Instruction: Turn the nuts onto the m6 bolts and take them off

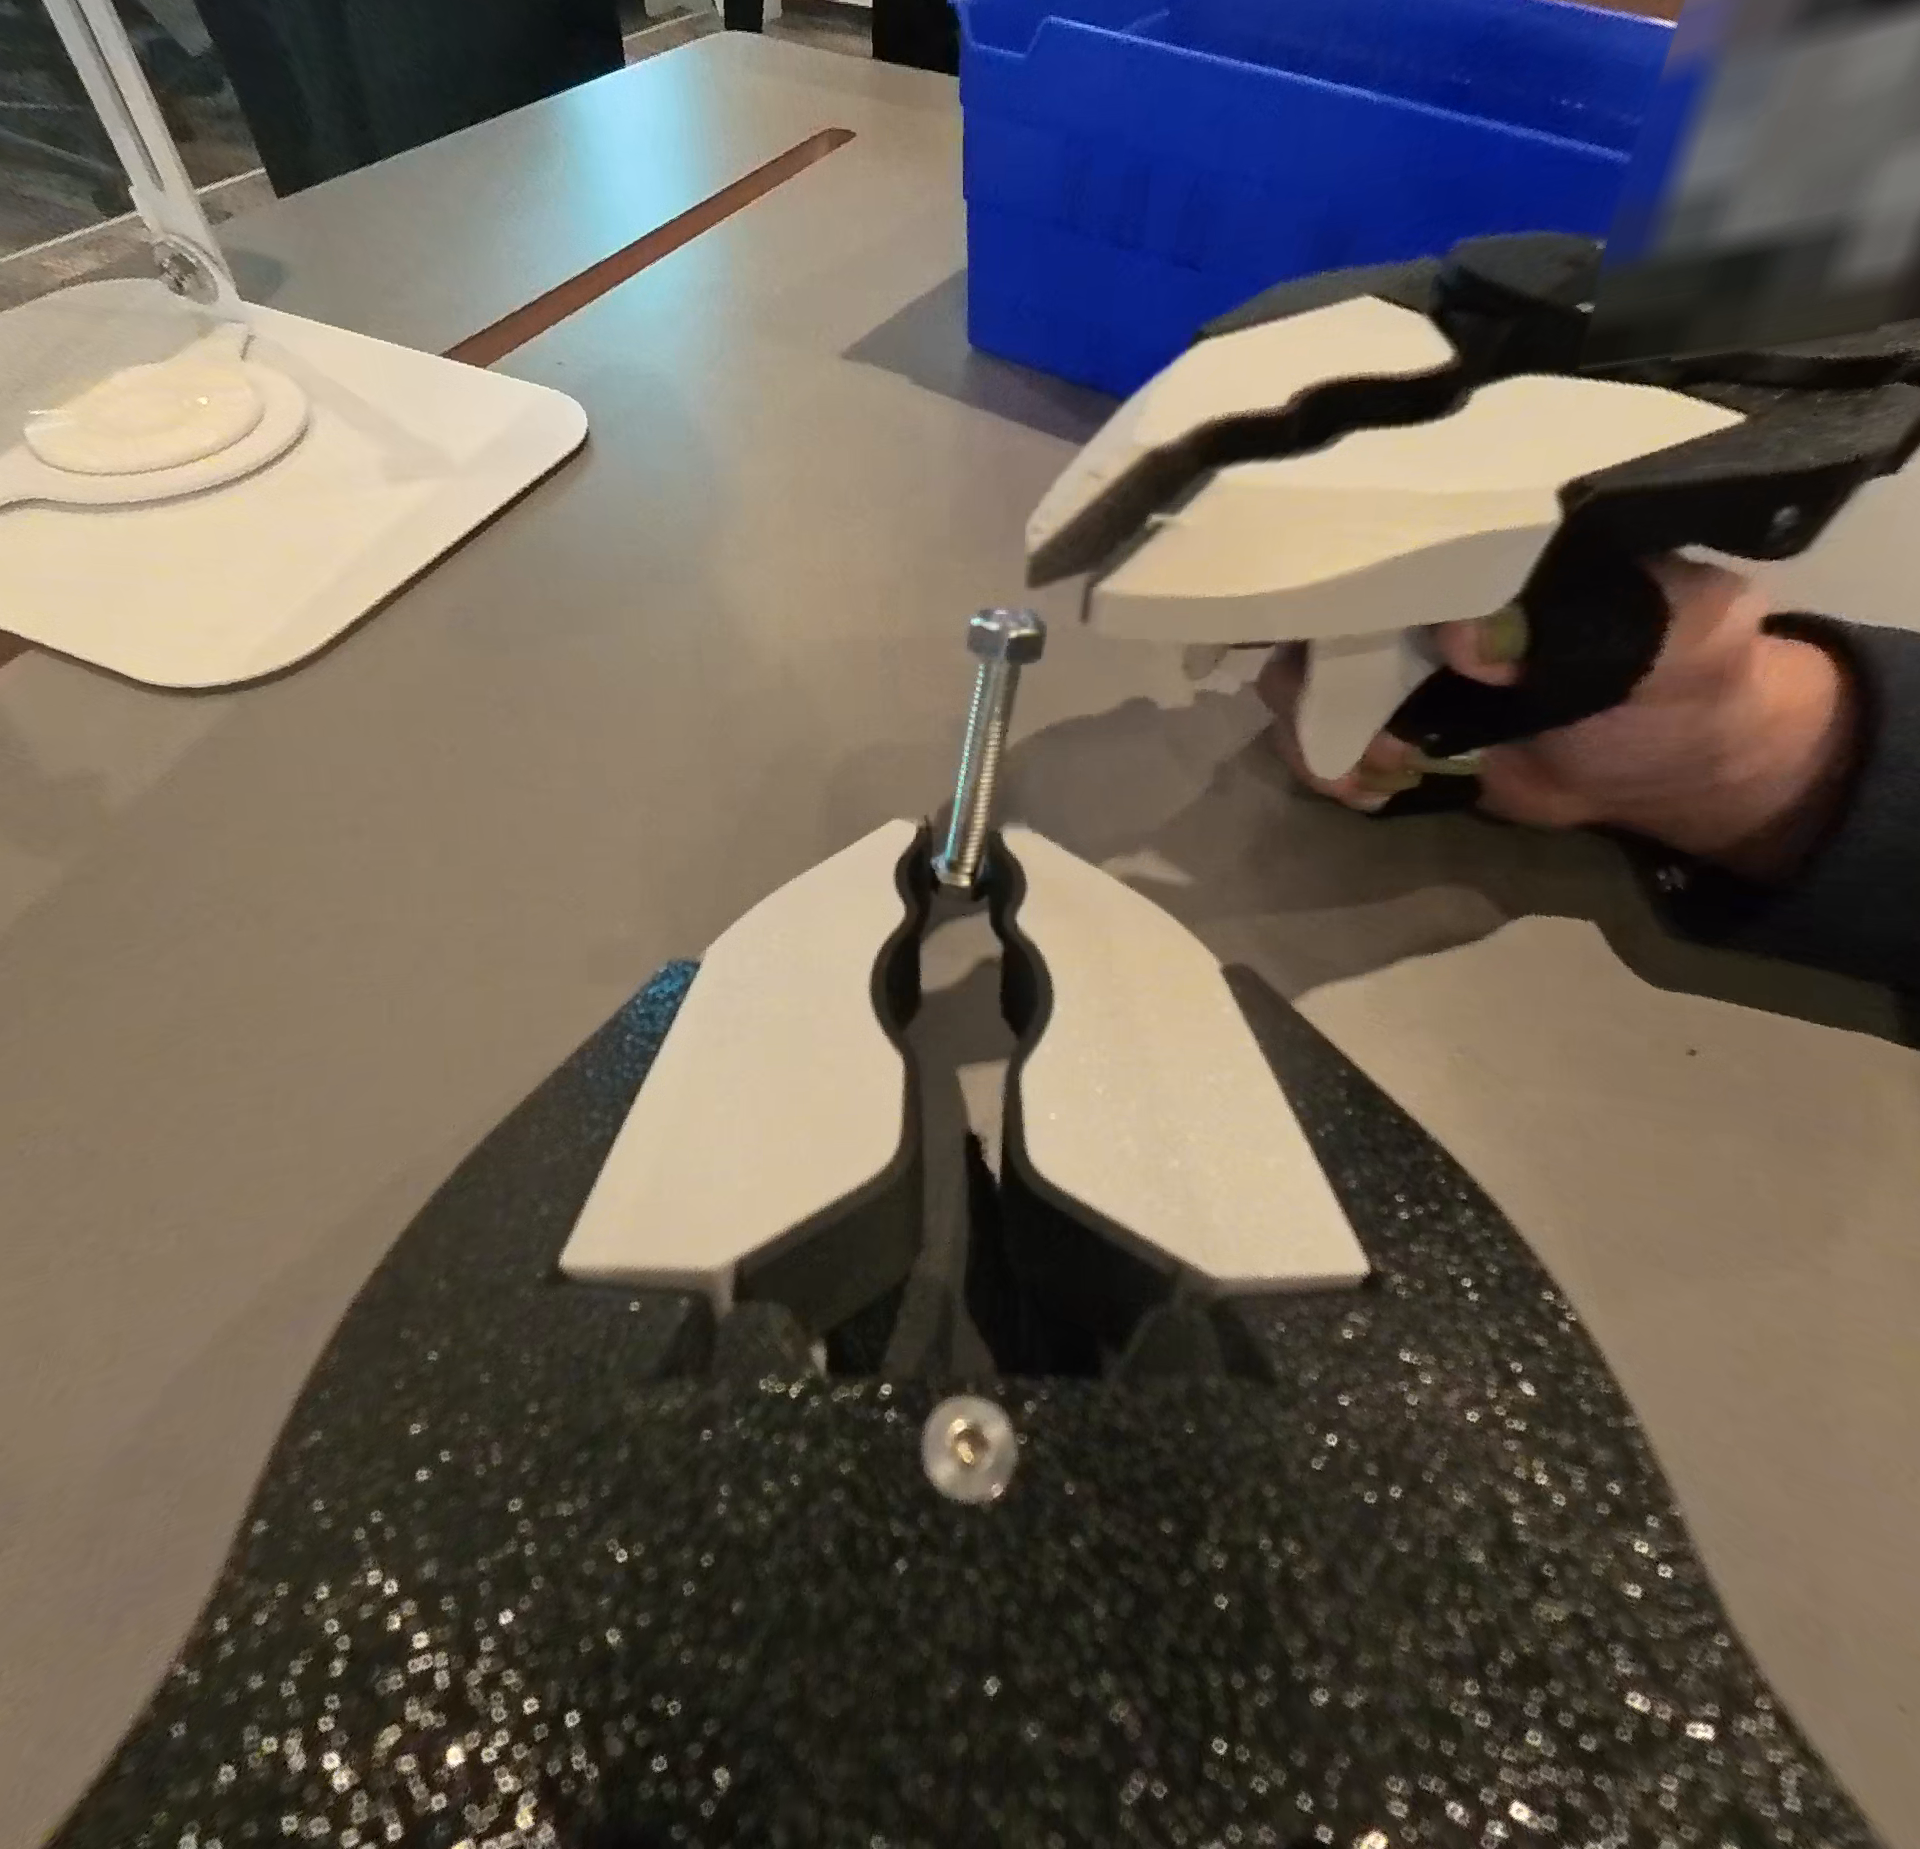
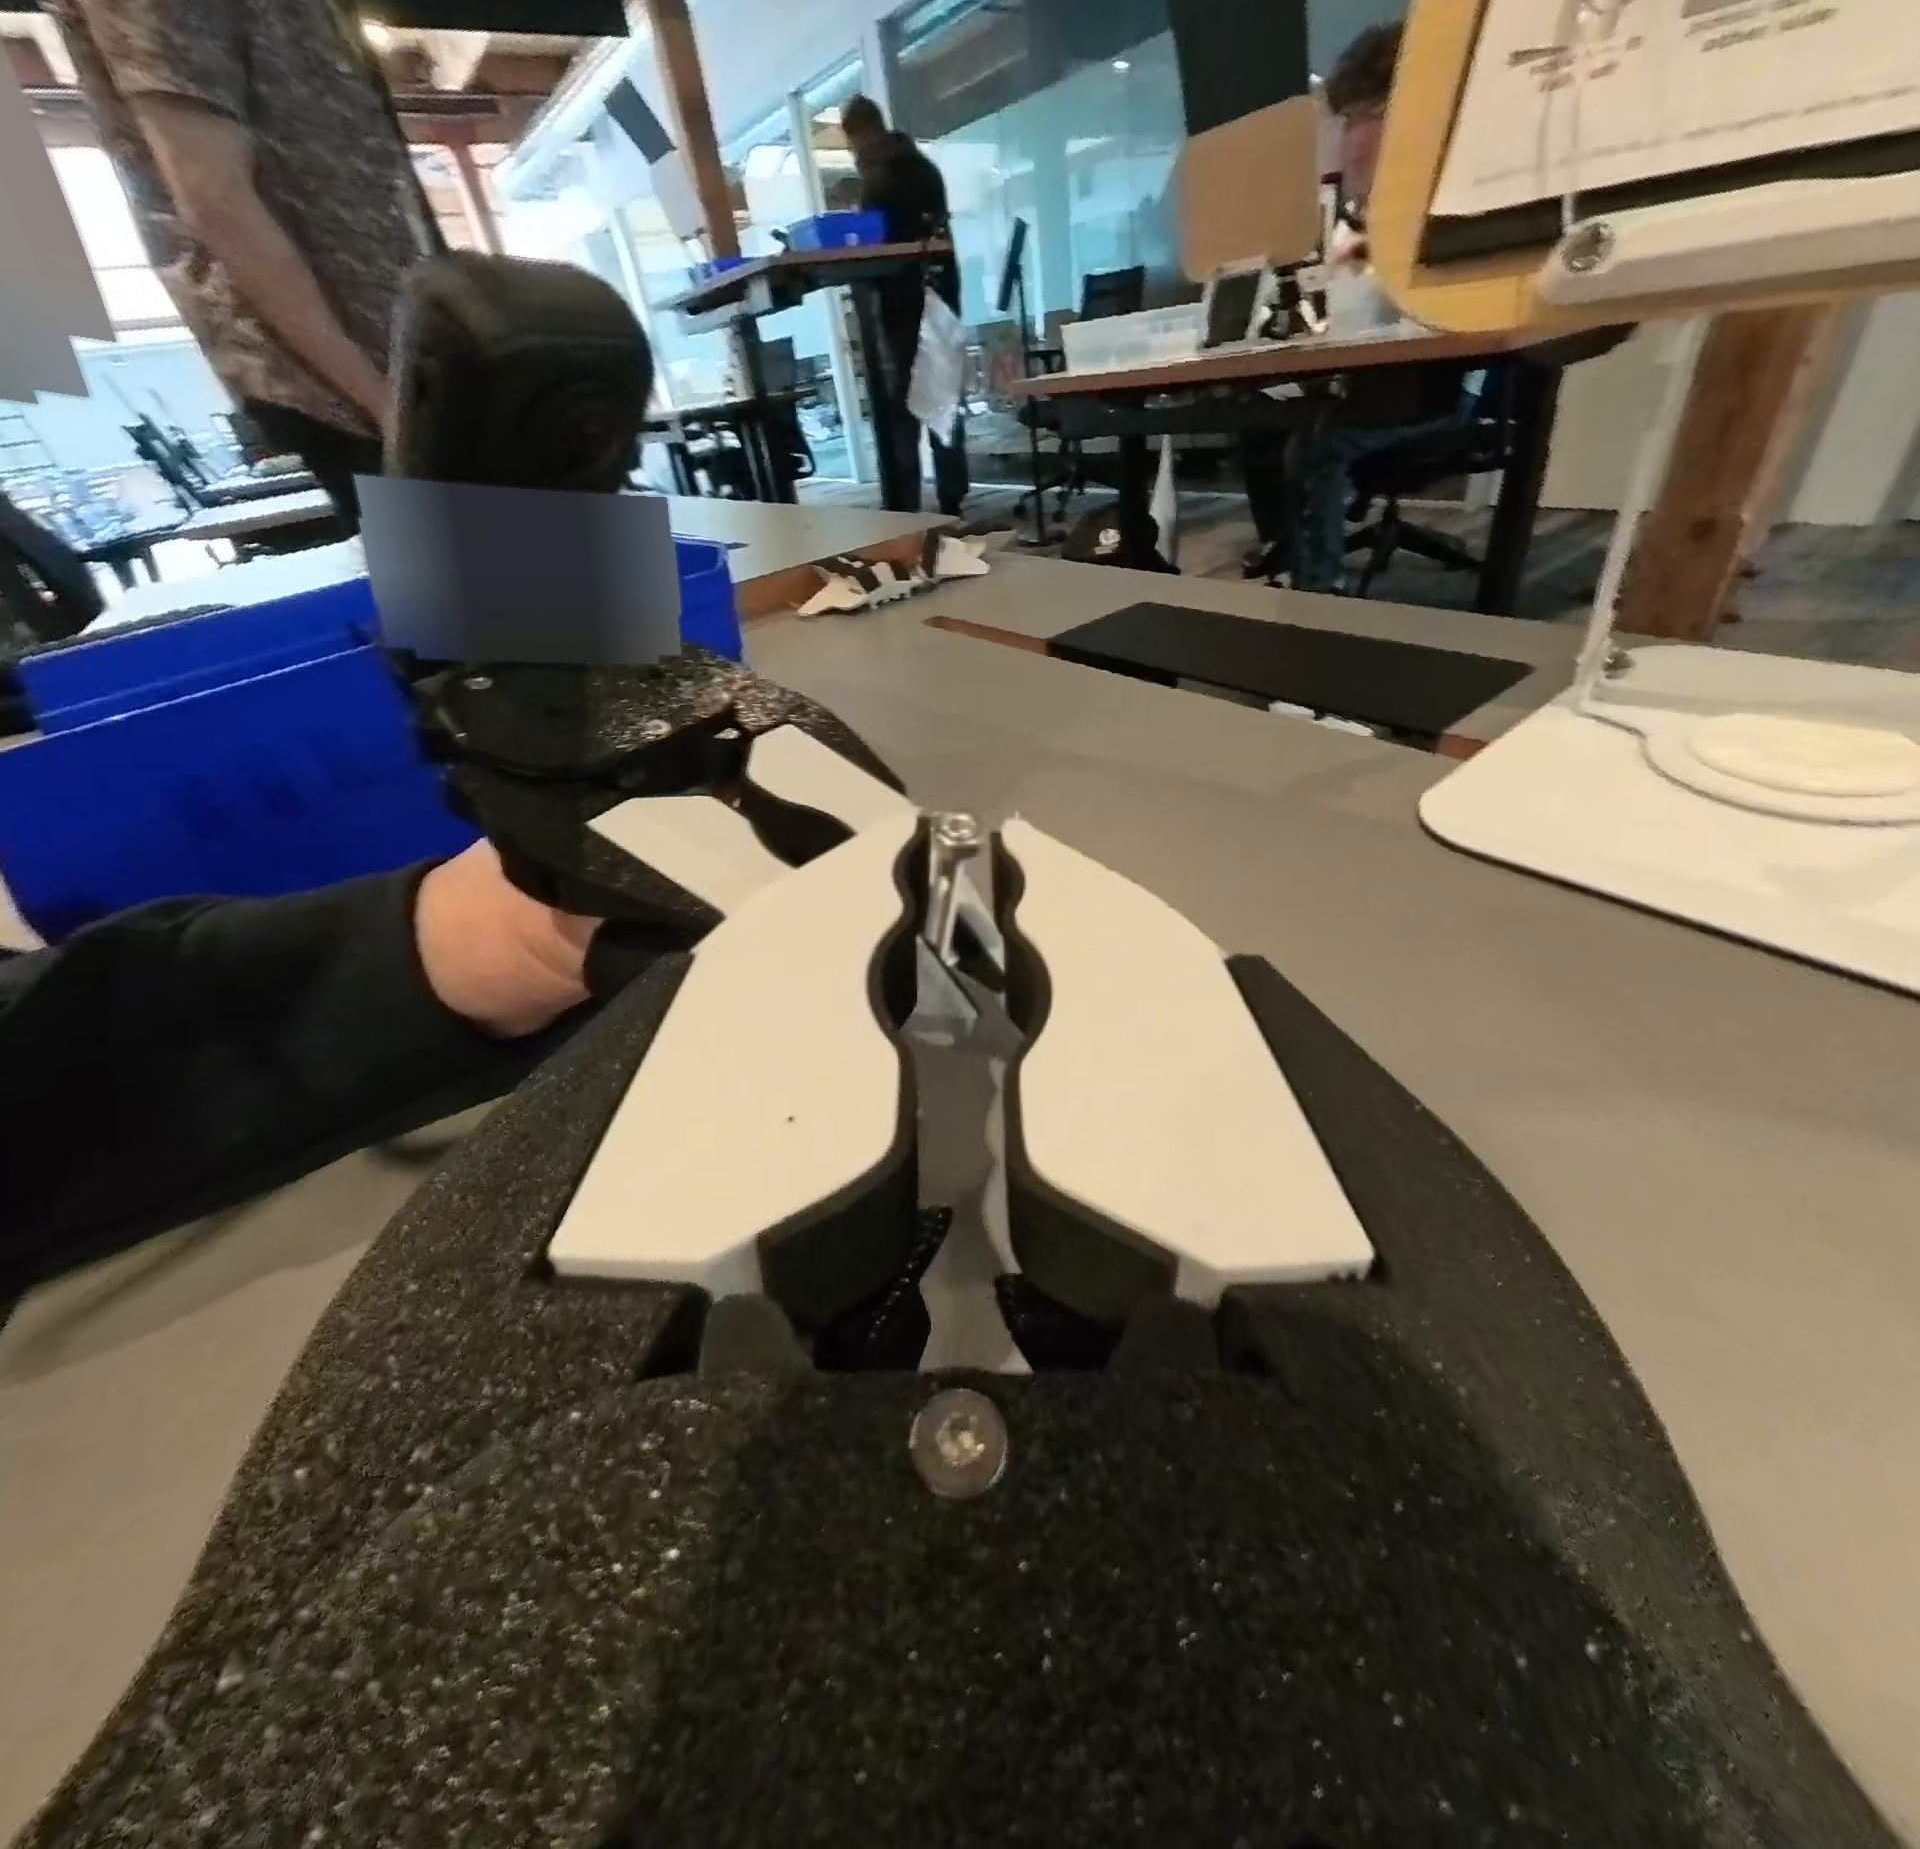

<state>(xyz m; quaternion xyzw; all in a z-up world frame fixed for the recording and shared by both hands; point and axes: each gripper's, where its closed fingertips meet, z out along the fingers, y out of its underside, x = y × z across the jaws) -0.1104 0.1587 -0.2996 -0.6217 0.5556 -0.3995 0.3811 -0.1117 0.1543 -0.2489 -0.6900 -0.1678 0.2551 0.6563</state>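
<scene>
My left gripper point(image 1: 964, 835) is shut on a silver nut point(image 1: 961, 869) threaded on the end of an M6 bolt point(image 1: 982, 739). The bolt points up and away from it, hex head point(image 1: 1004, 640) at the far end. My right gripper point(image 1: 1070, 568) hangs just above and right of the head without touching it, its jaws a narrow gap apart and empty. In the right wrist view the bolt point(image 2: 948, 869) shows through the gap behind my right gripper point(image 2: 964, 825), with the left gripper's fingers point(image 2: 675, 833) to the left.
A blue bin point(image 1: 1299, 189) stands at the back of the grey table; it also shows in the right wrist view point(image 2: 208, 760). A white stand base point(image 1: 260, 511) point(image 2: 1662, 843) sits to the side. A black mat point(image 2: 1288, 656) lies farther off. People stand and sit in the background. About 5 cm separates my left fingertips from my right.
</scene>
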